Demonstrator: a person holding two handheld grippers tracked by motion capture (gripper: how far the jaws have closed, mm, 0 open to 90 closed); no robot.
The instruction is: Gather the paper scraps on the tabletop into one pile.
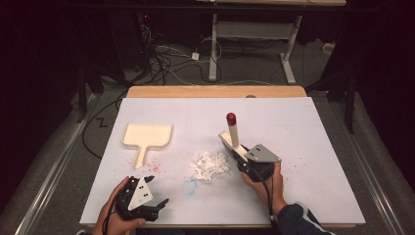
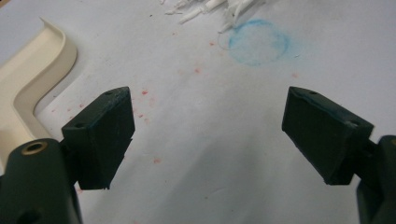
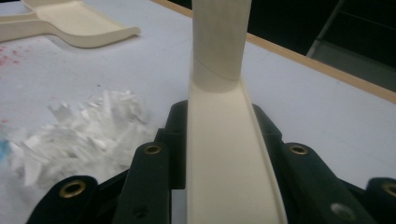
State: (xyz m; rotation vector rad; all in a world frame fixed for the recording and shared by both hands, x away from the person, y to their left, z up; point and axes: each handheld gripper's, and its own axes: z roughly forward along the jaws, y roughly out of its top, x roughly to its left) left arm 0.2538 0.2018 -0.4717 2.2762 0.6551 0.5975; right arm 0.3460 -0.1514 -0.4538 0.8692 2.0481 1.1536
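the cream brush (image 1: 234, 133) with the red-tipped handle is sitting clamped in the right gripper (image 3: 219, 154), just right of the pile of white paper shreds (image 1: 210, 165) mid-table. the left gripper (image 2: 208, 133) is hovering unclenched and holding nothing, near the dustpan (image 1: 147, 137).

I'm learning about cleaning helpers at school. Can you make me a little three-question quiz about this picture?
1. True or false: the left gripper has its jaws shut.
2. What does the right gripper hold? A) the cream brush with the red-tipped handle B) the cream plastic dustpan
3. What lies heaped between dustpan and brush?

Key: 1 false; 2 A; 3 the pile of white paper scraps.
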